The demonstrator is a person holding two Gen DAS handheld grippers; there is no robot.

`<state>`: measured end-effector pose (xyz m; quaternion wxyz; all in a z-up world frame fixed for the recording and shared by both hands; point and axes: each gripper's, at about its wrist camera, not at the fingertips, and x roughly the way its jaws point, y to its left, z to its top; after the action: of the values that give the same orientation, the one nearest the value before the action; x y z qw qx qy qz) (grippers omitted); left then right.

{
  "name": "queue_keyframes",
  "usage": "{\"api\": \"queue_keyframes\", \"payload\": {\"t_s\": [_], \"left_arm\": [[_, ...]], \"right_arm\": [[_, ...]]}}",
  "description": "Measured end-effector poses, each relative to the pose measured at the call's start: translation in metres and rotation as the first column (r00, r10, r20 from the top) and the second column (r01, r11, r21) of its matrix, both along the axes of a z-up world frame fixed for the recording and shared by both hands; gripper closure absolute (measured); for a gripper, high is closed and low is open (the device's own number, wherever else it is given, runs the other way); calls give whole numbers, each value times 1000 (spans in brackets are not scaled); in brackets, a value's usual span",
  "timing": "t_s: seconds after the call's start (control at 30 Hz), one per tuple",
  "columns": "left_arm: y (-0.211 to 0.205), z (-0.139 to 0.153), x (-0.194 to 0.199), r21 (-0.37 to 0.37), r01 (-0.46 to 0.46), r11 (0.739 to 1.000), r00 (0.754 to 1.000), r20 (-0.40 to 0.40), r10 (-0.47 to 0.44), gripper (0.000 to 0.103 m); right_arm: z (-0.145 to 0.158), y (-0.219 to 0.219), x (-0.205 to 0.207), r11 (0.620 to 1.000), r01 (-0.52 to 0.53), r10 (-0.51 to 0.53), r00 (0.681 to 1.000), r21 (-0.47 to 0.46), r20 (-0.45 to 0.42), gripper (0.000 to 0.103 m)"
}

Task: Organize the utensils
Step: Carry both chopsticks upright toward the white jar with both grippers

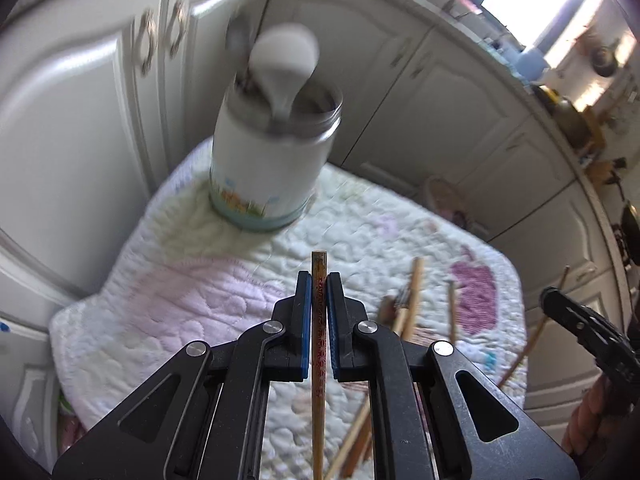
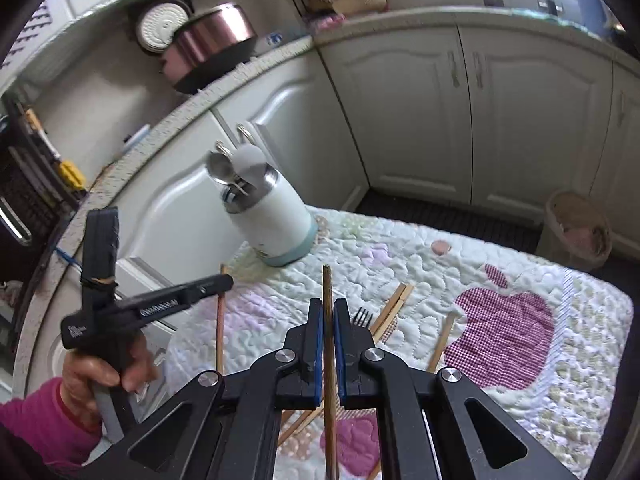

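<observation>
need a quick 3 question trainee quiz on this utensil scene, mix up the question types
1. True or false: the left gripper is shut on a chopstick.
2. Which utensil lies on the quilted mat just past the right gripper? A) a knife B) a fork C) a ladle
3. Fill in: the white canister already holds ____.

Key
1. True
2. B
3. spoons
</observation>
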<state>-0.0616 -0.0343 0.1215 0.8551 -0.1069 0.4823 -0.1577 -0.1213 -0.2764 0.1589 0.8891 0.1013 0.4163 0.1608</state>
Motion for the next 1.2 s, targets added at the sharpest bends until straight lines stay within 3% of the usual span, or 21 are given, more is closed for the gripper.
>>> {"api": "queue_keyframes", "payload": {"t_s": [0.33,0.57,0.9,1.2], "left_arm": [[8,70,-17,-62,22,998,992,122,-14,97],[26,117,-8,-93,-12,996,979,204,31,97],[42,169,34,-40,-150,988,905,396,153,97],[44,187,96,-46,-202,978,867,457,201,97]], "right_arm": [[53,19,-9,999,-19,24,994,-48,109,99],[85,39,7,997,-28,40,985,-73,169,99],[132,68,38,995,-42,63,968,-90,244,99],[165,88,88,994,-46,73,956,-101,285,99]]}}
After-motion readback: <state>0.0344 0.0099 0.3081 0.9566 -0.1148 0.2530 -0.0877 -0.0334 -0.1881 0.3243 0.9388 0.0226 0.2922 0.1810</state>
